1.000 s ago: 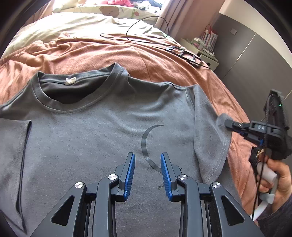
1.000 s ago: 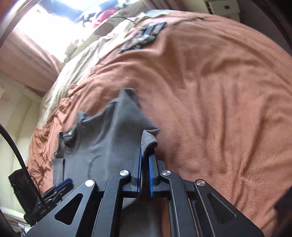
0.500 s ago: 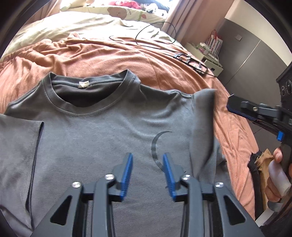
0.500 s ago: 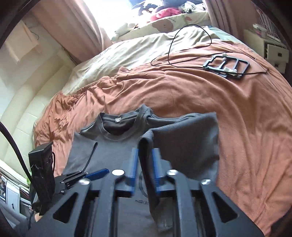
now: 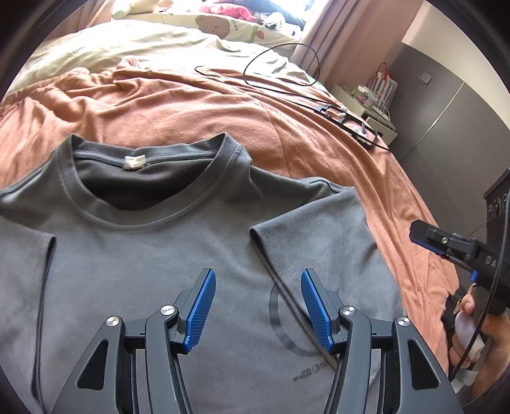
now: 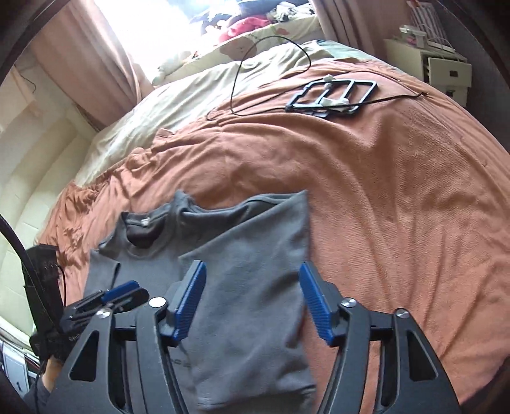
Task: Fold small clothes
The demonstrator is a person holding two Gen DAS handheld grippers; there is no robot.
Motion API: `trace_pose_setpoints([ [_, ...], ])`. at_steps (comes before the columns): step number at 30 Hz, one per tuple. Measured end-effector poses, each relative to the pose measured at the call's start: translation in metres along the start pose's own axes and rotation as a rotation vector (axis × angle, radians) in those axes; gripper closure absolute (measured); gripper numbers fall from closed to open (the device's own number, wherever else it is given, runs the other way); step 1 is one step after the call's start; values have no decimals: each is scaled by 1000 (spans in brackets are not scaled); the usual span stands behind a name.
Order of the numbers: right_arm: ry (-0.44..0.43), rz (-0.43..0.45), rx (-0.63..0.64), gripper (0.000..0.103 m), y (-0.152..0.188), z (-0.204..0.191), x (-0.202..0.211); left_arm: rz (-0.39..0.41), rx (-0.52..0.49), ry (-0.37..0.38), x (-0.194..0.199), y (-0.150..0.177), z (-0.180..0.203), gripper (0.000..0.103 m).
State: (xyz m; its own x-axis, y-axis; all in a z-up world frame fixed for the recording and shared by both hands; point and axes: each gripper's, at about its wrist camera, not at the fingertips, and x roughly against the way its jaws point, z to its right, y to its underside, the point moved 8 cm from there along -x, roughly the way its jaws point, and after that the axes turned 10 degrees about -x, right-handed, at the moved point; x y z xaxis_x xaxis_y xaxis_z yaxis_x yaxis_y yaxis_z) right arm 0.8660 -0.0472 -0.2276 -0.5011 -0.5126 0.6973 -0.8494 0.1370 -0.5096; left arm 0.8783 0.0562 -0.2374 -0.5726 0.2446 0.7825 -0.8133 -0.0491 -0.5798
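Left gripper [image 5: 258, 307] and right gripper [image 6: 251, 302] both spread wide, empty, poised over grey T-shirt [image 5: 159, 254]. T-shirt flat on orange blanket [image 6: 398, 207], right sleeve folded inward across chest. Beyond T-shirt collar: black cable [image 5: 280, 68].

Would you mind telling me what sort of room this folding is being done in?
Most likely a bedroom. The grey T-shirt lies on a bed with an orange-brown blanket, a bear-print pillow sits at the far end by curtains, and a small white bedside unit stands alongside.
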Motion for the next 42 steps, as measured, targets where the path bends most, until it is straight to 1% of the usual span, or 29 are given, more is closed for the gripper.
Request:
trace_pose_setpoints([
  [3,26,-7,4,55,-4,8,-11,-2,-5,-19,-12,-8,-4,45],
  [5,41,-23,-3,65,-6,14,-20,-7,-7,-23,-19,-11,-4,45],
  [8,74,-43,1,70,-6,20,-33,-20,-38,-39,-33,-15,-3,45],
  [9,87,-51,-1,70,-5,22,-37,-24,-45,-42,-36,-16,-3,46],
  [11,111,-64,-1,75,-4,26,-46,-30,-59,-53,-45,-18,-2,51],
  [14,92,-69,-10,76,-4,26,-56,-29,-70,-63,-54,-21,-2,57],
  [15,86,-66,-11,76,-5,25,-58,-30,-76,-70,-57,-22,-2,69],
  [16,86,-66,-10,76,-5,24,-60,-37,-87,-81,-60,-23,-1,87],
  [17,86,-65,-6,76,-5,22,-61,-42,-101,-98,-62,-24,-1,95],
  [18,89,-62,0,76,-6,20,-62,-32,-129,-133,-61,-25,0,98],
  [19,94,-60,6,76,-7,19,-63,-5,-150,-144,-57,-27,3,99],
  [21,104,-60,19,76,-8,17,-67,17,-146,-140,-51,-29,2,99],
  [23,111,-60,27,76,-9,15,-70,8,-124,-141,-50,-28,-4,100],
  [24,112,-61,27,76,-9,17,-72,-5,-122,-150,-50,-28,-6,100],
  [25,116,-60,29,76,-10,15,-75,-19,-128,-179,-51,-26,-11,103],
  [26,122,-59,33,76,-13,14,-78,-29,-132,-210,-51,-25,-16,103],
  [27,126,-59,38,76,-14,13,-81,-41,-124,-218,-52,-23,-21,103],
  [29,131,-59,41,76,-17,11,-86,-47,-92,-173,-55,-21,-26,103],
  [31,148,-54,54,76,-21,9,-90,-34,-79,-170,-55,-23,-31,103],
  [33,160,-52,63,76,-25,7,-96,-22,-46,-124,-55,-24,-32,103],
  [34,159,-50,59,76,-27,7,-98,-14,-21,-99,-54,-25,-32,101],
  [35,155,-47,53,76,-28,7,-98,-11,-7,-89,-54,-25,-33,100],
  [37,147,-41,41,76,-31,9,-98,-7,3,-81,-55,-28,-32,98],
  [40,123,-30,17,76,-32,11,-93,-8,15,-42,-55,-27,-26,95],
  [41,111,-26,12,76,-32,12,-91,-7,20,-35,-55,-27,-25,89],
  [42,105,-24,7,76,-32,13,-89,-6,23,-32,-55,-27,-24,79],
])
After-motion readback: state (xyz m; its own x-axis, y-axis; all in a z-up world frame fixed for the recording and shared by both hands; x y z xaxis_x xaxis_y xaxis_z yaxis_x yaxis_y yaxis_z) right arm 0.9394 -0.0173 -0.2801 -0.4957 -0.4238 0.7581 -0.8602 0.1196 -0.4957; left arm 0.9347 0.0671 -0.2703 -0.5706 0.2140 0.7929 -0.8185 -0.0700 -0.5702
